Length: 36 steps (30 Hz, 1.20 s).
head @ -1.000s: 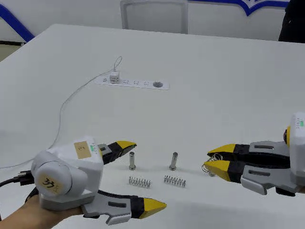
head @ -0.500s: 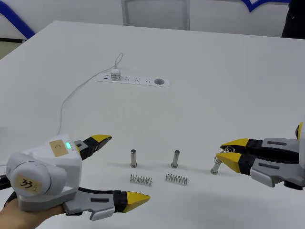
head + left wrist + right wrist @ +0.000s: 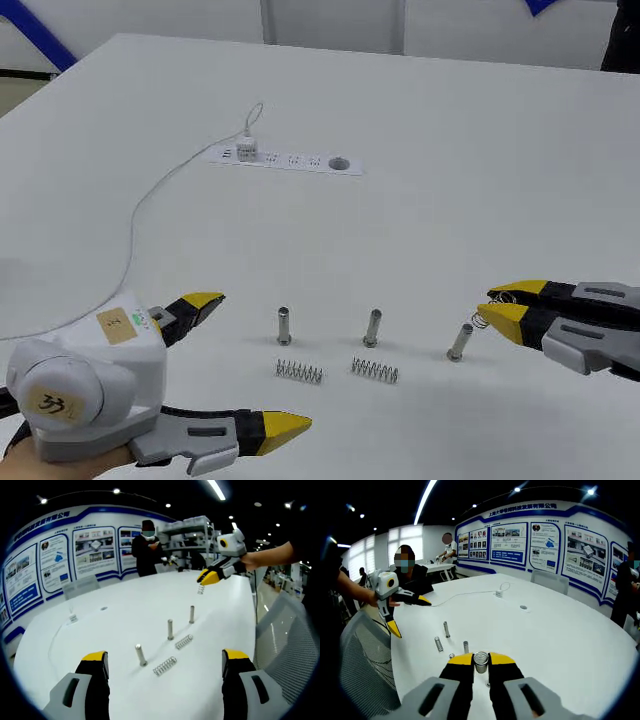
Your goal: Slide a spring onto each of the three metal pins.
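Since one second ago, the right gripper [image 3: 487, 303] has drawn back from the right-hand short metal pin [image 3: 460, 342], which now stands uncovered just beside the yellow tips. The left gripper [image 3: 265, 360] has also drawn away from the left-hand metal pin [image 3: 284, 326] and now sits well apart from it.

Right gripper: jaws narrow, pinching a small coiled wire spring [image 3: 480, 661] between the tips. In the left gripper view this held spring hangs above the far pin, clear of it and not threaded on.

Left gripper: jaws spread wide, holding nothing, low over the white table [image 3: 450, 150] at the near left.

Pins: three in a row across the table, the middle metal pin [image 3: 372, 328] between the other two. None carries a spring.

Loose parts: two coiled springs lie flat on the table just in front of the row, the left loose spring [image 3: 299, 372] near the left-hand pin, the right loose spring [image 3: 375, 370] near the middle pin.

Other items: a white power strip [image 3: 285, 160] lies farther back with a white plug [image 3: 243, 151] seated in it and a thin white cable [image 3: 140, 215] trailing toward the left edge.
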Each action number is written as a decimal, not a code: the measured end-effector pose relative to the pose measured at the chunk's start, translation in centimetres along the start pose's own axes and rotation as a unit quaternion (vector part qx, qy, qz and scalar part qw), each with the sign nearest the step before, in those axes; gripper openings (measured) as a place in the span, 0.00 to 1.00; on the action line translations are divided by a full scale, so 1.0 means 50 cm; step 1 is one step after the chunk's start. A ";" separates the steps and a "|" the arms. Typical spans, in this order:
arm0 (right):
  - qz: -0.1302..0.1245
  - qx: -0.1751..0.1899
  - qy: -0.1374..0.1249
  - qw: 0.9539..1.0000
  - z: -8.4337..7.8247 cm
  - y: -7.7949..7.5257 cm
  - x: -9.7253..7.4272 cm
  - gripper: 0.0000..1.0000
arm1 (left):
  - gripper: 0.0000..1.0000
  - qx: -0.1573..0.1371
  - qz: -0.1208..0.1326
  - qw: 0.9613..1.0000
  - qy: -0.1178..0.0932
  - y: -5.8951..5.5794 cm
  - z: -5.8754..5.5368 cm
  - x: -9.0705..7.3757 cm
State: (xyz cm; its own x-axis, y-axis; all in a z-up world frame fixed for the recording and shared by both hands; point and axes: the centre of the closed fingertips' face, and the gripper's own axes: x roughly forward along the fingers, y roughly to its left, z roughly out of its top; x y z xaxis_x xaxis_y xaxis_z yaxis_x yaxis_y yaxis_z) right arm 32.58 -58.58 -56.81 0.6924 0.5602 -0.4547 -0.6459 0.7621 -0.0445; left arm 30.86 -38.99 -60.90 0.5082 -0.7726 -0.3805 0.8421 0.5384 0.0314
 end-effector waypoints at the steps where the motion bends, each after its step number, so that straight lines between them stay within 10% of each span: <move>1: -0.003 0.003 0.000 1.000 -0.001 -0.004 0.001 0.12 | 0.96 -0.002 0.000 1.000 -0.001 0.000 0.000 0.000; 36: -0.029 0.071 0.056 0.995 -0.068 -0.036 0.064 0.12 | 0.95 -0.019 0.012 1.000 0.020 0.011 -0.035 -0.012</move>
State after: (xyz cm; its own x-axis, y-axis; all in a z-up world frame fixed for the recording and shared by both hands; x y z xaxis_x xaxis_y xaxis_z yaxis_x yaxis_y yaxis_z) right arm 34.88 -59.26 -61.19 0.6820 0.4800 -0.5518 -0.5476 0.8352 0.0496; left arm 30.69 -37.66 -62.26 0.5196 -0.7456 -0.4173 0.8220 0.5695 0.0060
